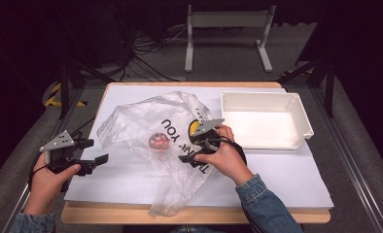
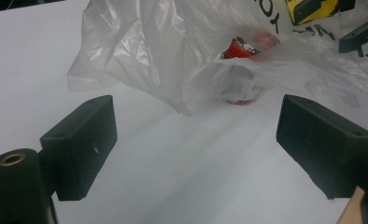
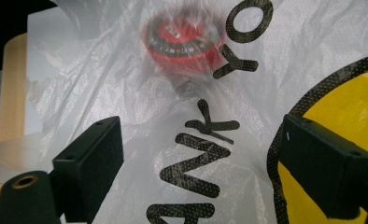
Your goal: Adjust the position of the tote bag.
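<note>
On the counter [image 1: 287,179], the plastic bag [image 1: 146,121] lay crumpled with a red-lidded jar [image 1: 159,141] inside. The right tool [image 1: 195,145] hovered released over the bag's printing, likely positioned to pinch the film. The left tool [image 1: 95,154] waited released beside the bag, probably to assist.

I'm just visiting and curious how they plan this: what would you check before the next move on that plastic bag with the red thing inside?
1. Left tongs open and free: ok, jaws spread over bare table cover, short of the bag.
2. Right tongs open: ok, jaws spread above the plastic bag, not pinching it.
3. Red-lidded container located: ok, visible through the film, near the bag's middle.
4. Bag mouth found: cannot tell, the crumpled film hides the opening.
5. White bin ready: ok, nothing inside, right of the bag.
6. Container upright: cannot tell through the plastic.
</note>
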A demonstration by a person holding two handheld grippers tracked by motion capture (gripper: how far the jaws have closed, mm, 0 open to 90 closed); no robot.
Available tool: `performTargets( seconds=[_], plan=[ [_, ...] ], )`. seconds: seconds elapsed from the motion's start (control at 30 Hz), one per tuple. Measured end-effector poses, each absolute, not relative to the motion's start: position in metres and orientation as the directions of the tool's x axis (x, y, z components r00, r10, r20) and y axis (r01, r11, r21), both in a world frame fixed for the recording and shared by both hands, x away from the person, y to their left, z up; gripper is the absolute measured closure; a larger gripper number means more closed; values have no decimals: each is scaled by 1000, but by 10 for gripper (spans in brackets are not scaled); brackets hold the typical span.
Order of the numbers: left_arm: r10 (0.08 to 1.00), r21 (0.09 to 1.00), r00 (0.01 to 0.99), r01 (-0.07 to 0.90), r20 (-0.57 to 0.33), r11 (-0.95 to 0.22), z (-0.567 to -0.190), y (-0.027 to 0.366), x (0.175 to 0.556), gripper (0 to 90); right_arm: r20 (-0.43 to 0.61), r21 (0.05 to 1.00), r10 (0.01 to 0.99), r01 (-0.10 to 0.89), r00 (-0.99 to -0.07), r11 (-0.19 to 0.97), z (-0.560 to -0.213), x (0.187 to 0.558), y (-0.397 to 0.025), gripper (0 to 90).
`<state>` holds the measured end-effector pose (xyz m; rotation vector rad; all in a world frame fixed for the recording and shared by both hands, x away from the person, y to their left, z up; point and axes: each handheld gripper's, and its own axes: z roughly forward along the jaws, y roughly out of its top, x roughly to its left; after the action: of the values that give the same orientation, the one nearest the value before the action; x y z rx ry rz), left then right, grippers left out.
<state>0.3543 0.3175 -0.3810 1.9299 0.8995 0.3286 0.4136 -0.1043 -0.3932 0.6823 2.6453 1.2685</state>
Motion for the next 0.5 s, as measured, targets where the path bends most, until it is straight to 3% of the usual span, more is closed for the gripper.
performTargets(
  seconds=[0.17, 0.37, 0.5],
  plan=[
    [705, 846, 696, 453, -137, -282, -381, 317, 354, 132, 46, 728, 464, 348, -885, 591, -404, 417, -100, 219],
    [704, 846, 697, 451, -135, -284, -381, 317, 355, 132, 31, 680, 477, 368, -879, 634, -420, 421, -97, 235],
    [704, 846, 697, 450, -134, -285, -381, 317, 355, 132, 26, 645, 472, 375, -881, 665, -428, 422, -97, 342]
  ],
)
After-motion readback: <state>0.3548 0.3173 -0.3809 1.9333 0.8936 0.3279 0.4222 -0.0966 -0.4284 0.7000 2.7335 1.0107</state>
